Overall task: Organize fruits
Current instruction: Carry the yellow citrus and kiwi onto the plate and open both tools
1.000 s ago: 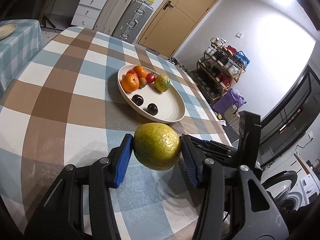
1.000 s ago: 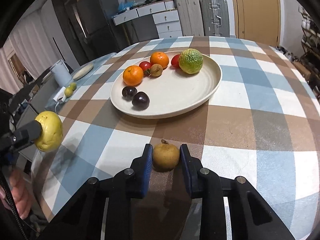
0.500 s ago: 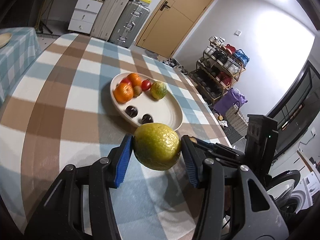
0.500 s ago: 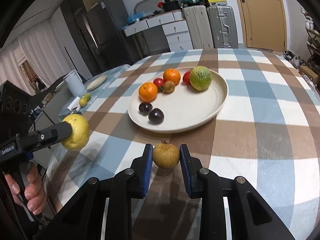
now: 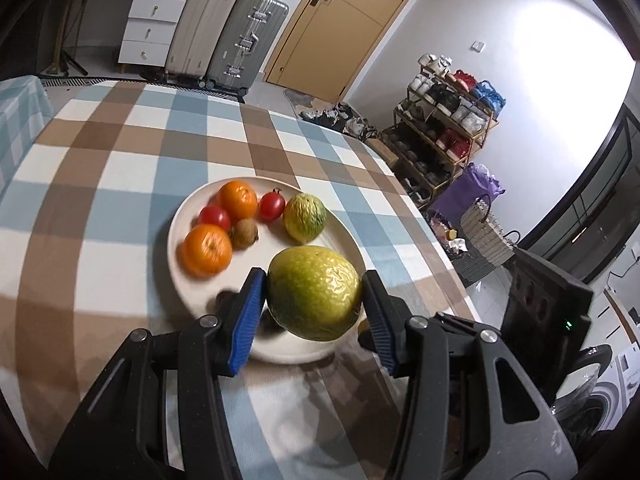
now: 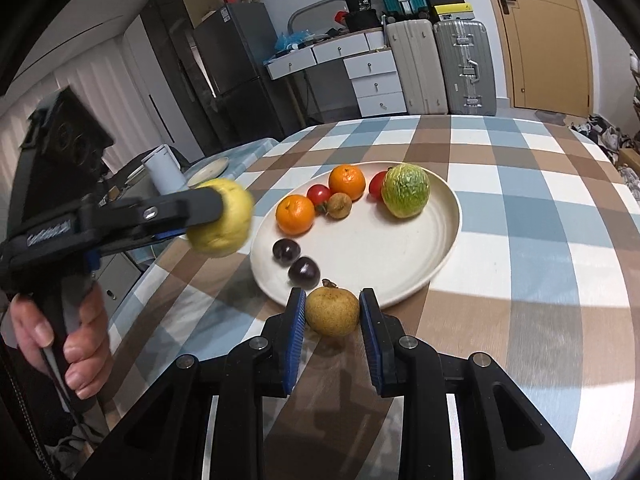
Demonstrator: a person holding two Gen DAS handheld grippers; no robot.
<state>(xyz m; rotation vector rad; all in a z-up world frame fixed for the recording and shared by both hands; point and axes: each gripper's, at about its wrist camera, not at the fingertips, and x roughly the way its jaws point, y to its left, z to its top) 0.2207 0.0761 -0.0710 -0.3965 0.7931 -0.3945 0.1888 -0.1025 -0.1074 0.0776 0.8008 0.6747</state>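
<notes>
L gripper (image 5: 314,300) is clamped on a big yellow-green citrus (image 5: 314,293), held up over the near edge of the cream plate (image 6: 436,240); R gripper (image 6: 332,322) pinches a small brown pear (image 6: 332,311) just short of the rim. On the plate: 2 oranges (image 6: 295,214), 2 tomatoes (image 6: 318,194), a kiwi (image 6: 339,205), a striped green fruit (image 6: 405,195) w/ 2 dark plums (image 6: 304,272) nearest the pear. Checked tablecloth (image 6: 540,248) underneath; suitcases (image 6: 464,68) & drawers (image 6: 372,80) behind.

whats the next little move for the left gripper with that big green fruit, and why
Probably ease the left gripper forward and down toward the bare right part of the plate. It is shut on the yellow-green fruit, held in the air near the plate's near-left edge, where two dark plums lie; the open area beside the striped green fruit looks free.
</notes>
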